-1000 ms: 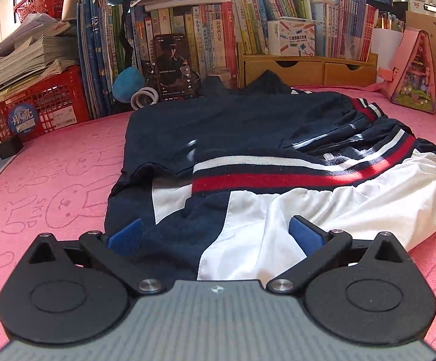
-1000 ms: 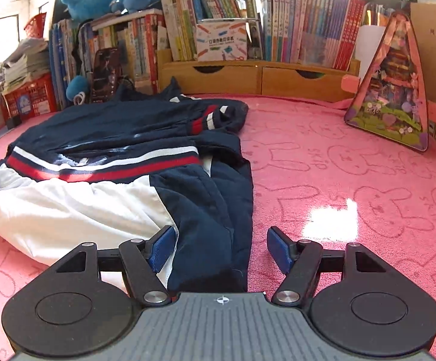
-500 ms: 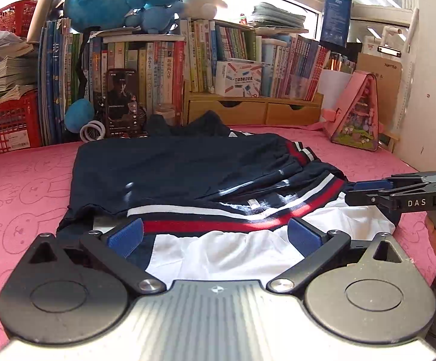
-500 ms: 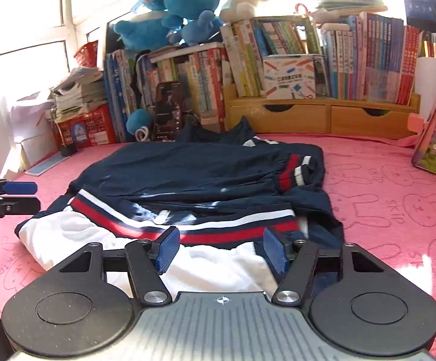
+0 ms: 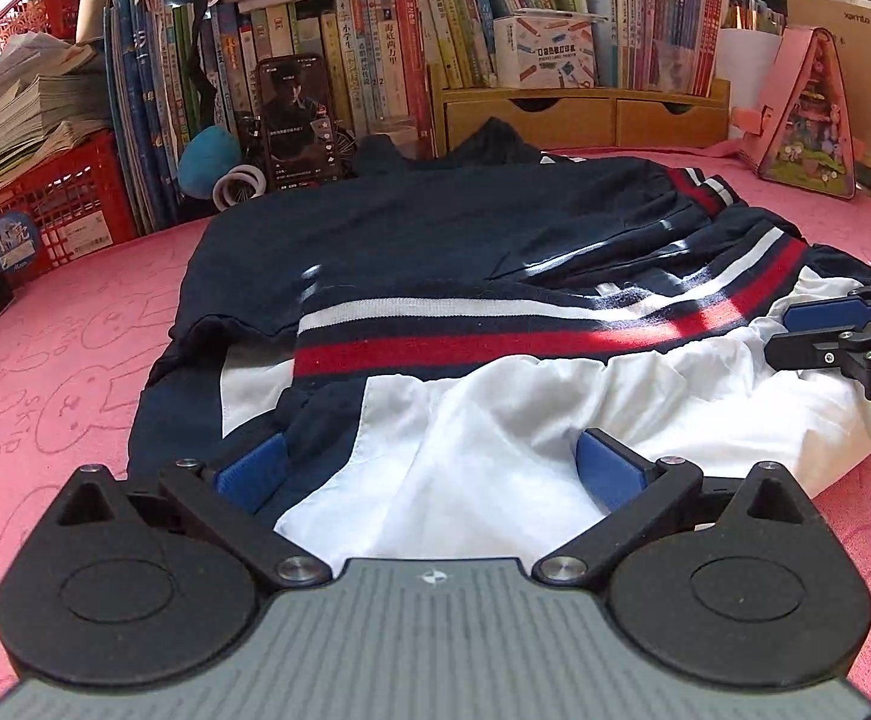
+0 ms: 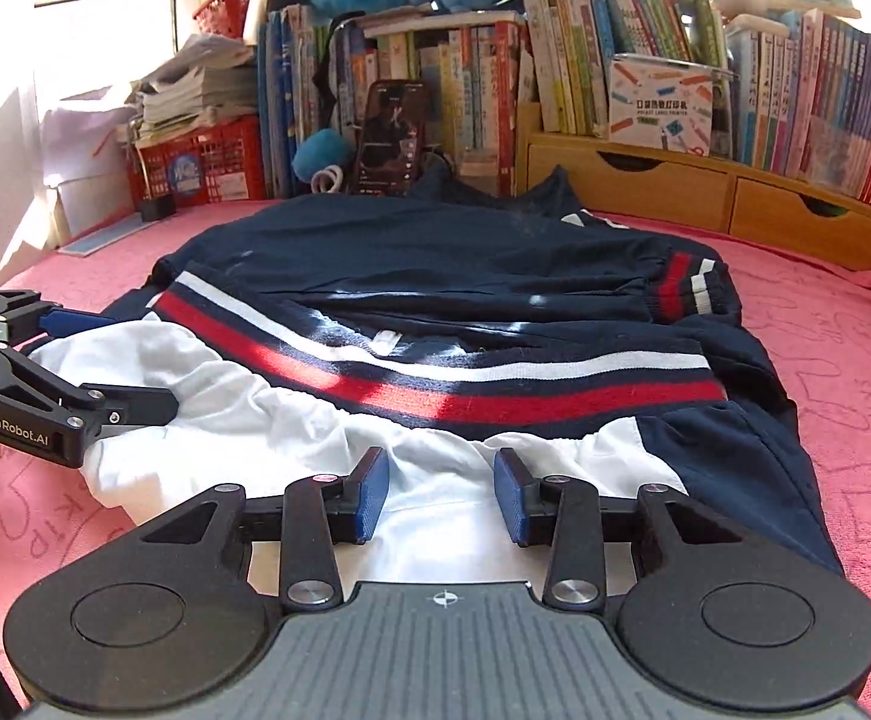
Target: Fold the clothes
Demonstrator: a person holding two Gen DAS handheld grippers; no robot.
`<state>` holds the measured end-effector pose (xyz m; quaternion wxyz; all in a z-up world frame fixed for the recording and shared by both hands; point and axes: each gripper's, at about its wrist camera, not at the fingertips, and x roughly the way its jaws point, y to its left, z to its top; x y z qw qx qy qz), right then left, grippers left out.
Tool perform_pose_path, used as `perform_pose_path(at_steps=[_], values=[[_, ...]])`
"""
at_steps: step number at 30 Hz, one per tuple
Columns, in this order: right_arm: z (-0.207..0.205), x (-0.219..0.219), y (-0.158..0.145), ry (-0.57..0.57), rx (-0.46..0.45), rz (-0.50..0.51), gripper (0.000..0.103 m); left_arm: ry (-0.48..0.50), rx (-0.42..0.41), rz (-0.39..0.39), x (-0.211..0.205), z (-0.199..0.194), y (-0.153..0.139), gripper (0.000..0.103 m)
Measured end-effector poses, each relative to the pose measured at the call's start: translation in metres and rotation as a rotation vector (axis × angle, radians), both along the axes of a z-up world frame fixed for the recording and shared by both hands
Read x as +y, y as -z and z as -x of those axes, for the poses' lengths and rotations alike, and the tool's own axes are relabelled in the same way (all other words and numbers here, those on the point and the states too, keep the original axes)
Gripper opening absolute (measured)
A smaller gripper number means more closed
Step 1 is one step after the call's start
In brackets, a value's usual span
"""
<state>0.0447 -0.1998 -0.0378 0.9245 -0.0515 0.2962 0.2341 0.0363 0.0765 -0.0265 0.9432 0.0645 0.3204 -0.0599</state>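
White hem of the jacket [image 6: 435,498] is lying between my closing right gripper [image 6: 441,495]; left gripper [image 5: 429,471] is gaping wide, gripping nothing.

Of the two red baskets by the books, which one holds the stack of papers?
The lower red basket, standing on the pink surface, carries the paper stack. The other red basket sits higher behind it, with nothing visibly piled on it.

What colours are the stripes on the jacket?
The stripes on the jacket are white, navy and red, clearest in the right wrist view.
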Motion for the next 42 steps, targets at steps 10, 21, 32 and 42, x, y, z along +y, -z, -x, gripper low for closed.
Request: perform_pose_path(at_steps=[10, 21, 32, 42], values=[[-0.015, -0.032, 0.003, 0.206, -0.022, 0.111, 0.030, -0.049, 0.011, 0.001, 0.019, 0.003, 0.000, 0.103], [-0.019, -0.046, 0.004, 0.253, -0.009, 0.099, 0.031, -0.060, 0.031, 0.023, 0.042, 0.016, -0.007, 0.103], [-0.019, -0.044, 0.005, 0.259, -0.015, 0.107, 0.034, -0.117, 0.035, 0.007, 0.067, 0.038, -0.018, 0.103], [-0.017, -0.045, 0.004, 0.259, -0.012, 0.097, 0.037, -0.182, 0.042, -0.063, 0.082, 0.050, -0.020, 0.103]])
